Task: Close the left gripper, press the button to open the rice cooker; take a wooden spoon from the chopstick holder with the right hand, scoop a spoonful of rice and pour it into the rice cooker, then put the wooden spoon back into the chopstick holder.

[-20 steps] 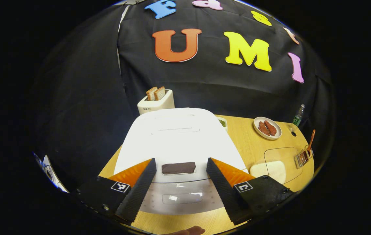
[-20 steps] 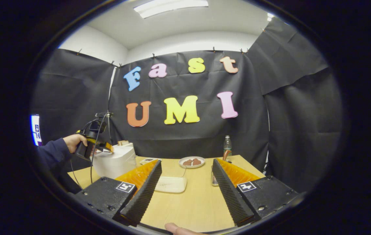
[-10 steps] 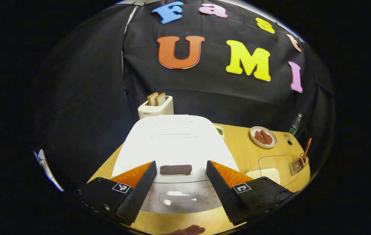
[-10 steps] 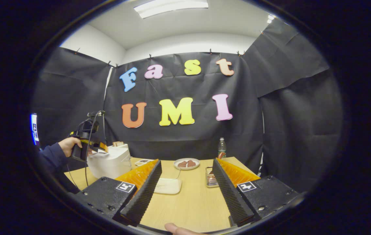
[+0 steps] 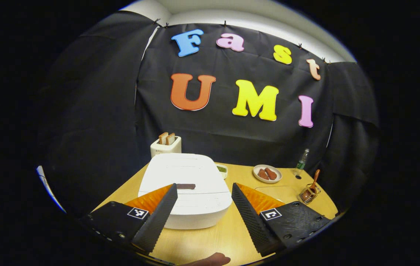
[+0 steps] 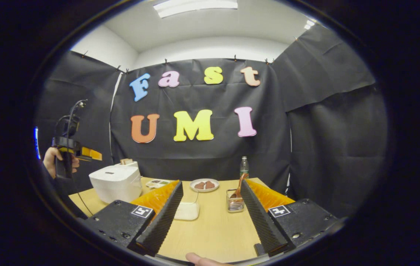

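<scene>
- The table [image 5: 210, 236] carries everything; the cooker [image 5: 186, 188] sits toward its left edge, lid down, so I judge the first step, pressing the button, is not yet done.
- My left gripper [image 5: 202, 214] hovers above and in front of the cooker, looking down its lid, fingers spread wide apart and holding nothing. In the right gripper view I see it raised well above the cooker, held by a hand [image 6: 49, 162].
- Next I need to clench those fingers, then come down on the dark button [image 5: 185, 186] at the lid's front.
- My right gripper [image 6: 210, 214] waits low over the table's near edge, fingers released, empty.
- The rice tray [image 6: 187, 211] lies mid-table.
- The holder [image 6: 235, 202] stands near the right edge, the spoon [image 6: 238, 187] upright in it.
</scene>
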A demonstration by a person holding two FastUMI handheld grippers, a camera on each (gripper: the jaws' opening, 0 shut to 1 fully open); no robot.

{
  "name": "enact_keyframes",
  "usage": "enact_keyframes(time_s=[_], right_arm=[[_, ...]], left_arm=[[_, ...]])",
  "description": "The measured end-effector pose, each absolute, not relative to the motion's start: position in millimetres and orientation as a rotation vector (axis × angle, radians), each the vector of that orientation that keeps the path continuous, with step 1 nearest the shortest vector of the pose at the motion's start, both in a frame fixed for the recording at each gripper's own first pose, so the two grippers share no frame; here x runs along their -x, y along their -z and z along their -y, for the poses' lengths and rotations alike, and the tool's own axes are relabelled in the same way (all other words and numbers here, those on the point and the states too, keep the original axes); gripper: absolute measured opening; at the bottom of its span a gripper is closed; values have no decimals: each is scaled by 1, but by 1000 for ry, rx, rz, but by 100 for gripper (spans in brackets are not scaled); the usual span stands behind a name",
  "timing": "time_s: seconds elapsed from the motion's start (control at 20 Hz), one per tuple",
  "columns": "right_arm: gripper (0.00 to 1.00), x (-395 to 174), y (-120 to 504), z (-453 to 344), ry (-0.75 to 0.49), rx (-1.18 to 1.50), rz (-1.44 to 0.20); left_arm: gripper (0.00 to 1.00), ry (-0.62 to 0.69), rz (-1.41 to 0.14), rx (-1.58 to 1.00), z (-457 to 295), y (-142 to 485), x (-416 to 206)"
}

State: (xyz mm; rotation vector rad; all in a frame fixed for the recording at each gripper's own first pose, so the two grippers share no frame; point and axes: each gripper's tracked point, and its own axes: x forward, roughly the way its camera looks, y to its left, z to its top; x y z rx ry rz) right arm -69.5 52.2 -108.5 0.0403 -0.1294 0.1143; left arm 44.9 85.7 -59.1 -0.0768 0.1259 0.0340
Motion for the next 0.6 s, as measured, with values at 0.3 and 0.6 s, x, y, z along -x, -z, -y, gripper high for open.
enact_keyframes(time_s=[0.3,0.6], right_arm=[[99,85,78,-63,-117,-42,151],[99,96,66,-75,-134,-42,166]], left_arm=[[94,1,11,7,-48,23,26],[94,56,85,-29,-11,28,87]])
